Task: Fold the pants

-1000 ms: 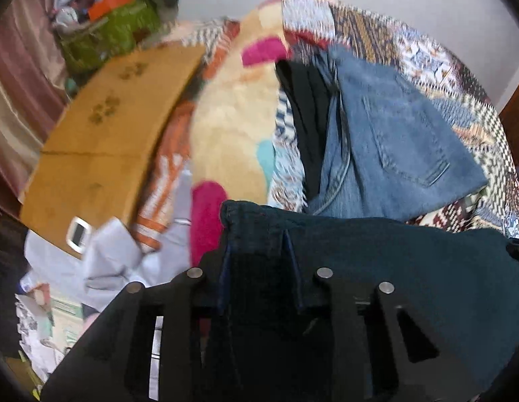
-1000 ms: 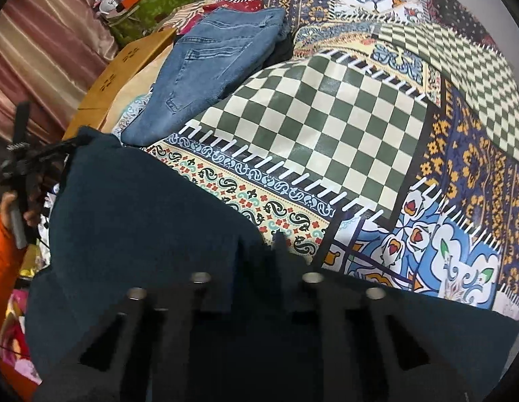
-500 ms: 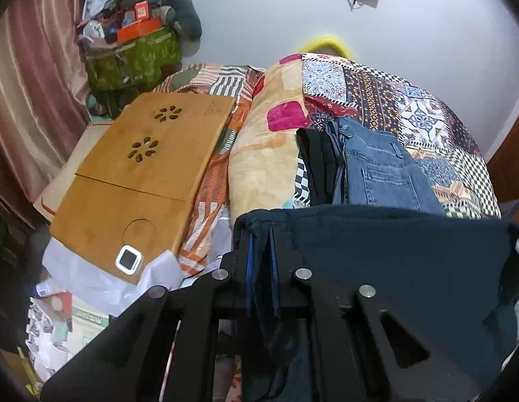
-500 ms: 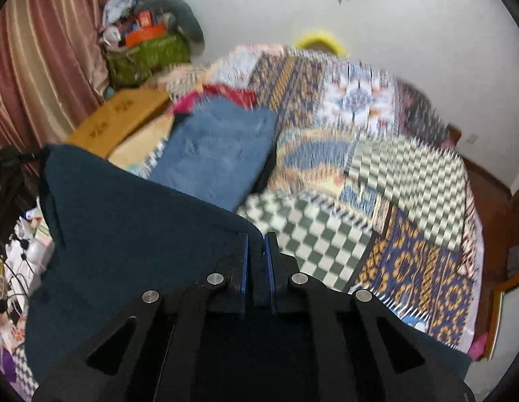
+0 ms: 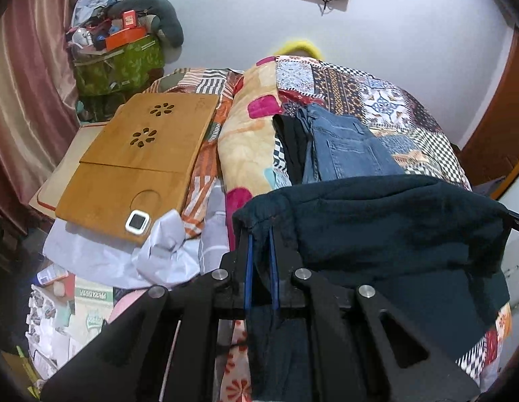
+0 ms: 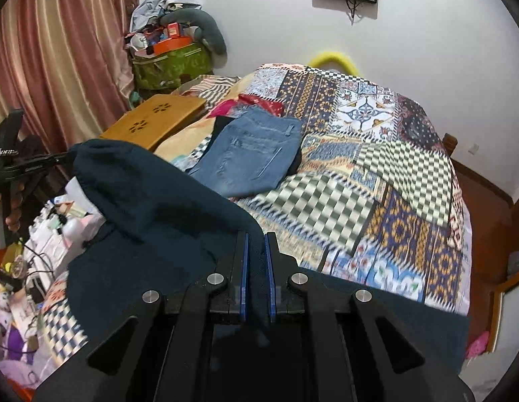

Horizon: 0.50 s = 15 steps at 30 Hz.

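Slippage is the main risk, since the left gripper (image 5: 259,248) and right gripper (image 6: 256,254) are each clamped nearly closed on a thin edge of the dark pants (image 5: 393,221), which hang stretched between them, ahead above the patchwork bed (image 6: 376,181).

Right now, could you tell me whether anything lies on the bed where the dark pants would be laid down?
The dark teal pants hang between both closed grippers. The checkered quilt just ahead looks bare; folded blue jeans lie farther back on the left.
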Tool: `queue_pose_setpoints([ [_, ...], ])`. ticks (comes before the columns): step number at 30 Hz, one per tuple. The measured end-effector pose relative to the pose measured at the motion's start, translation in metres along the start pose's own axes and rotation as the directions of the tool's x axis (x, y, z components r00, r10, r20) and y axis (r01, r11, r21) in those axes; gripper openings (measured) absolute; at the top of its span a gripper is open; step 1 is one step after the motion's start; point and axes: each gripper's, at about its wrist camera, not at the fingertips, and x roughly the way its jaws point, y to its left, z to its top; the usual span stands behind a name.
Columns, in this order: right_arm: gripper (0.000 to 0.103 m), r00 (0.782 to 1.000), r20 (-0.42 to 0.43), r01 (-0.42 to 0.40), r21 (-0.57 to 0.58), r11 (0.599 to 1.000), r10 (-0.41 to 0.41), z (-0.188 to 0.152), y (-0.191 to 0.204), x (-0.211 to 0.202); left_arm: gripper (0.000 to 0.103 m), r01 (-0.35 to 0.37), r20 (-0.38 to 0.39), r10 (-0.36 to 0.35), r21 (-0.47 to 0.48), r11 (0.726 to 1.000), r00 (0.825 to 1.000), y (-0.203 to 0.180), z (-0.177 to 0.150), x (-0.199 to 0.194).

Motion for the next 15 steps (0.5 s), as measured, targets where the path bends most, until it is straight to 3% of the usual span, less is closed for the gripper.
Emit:
queue_pose_setpoints([
  [11, 0.008, 0.998, -0.016, -0.052, 0.053, 0.997, 0.053, -0.061, 0.023, -0.022, 0.009, -0.012, -0.05, 0.009, -0.065, 0.998, 0.999, 0.015, -0.061, -0.021],
  [13, 0.008, 0.998, -0.025, -0.06, 0.063, 0.996, 0.062, -0.071, 0.026, -0.023, 0.0, -0.032, -0.064, 0.027, -0.084, 0.996, 0.998, 0.02, -0.073, -0.021],
  [15, 0.008, 0.997, -0.032, -0.061, 0.064, 0.996, 0.064, -0.08, 0.029, -0.023, 0.0, -0.054, -0.066, 0.048, -0.089, 0.995, 0.997, 0.025, -0.084, -0.023],
])
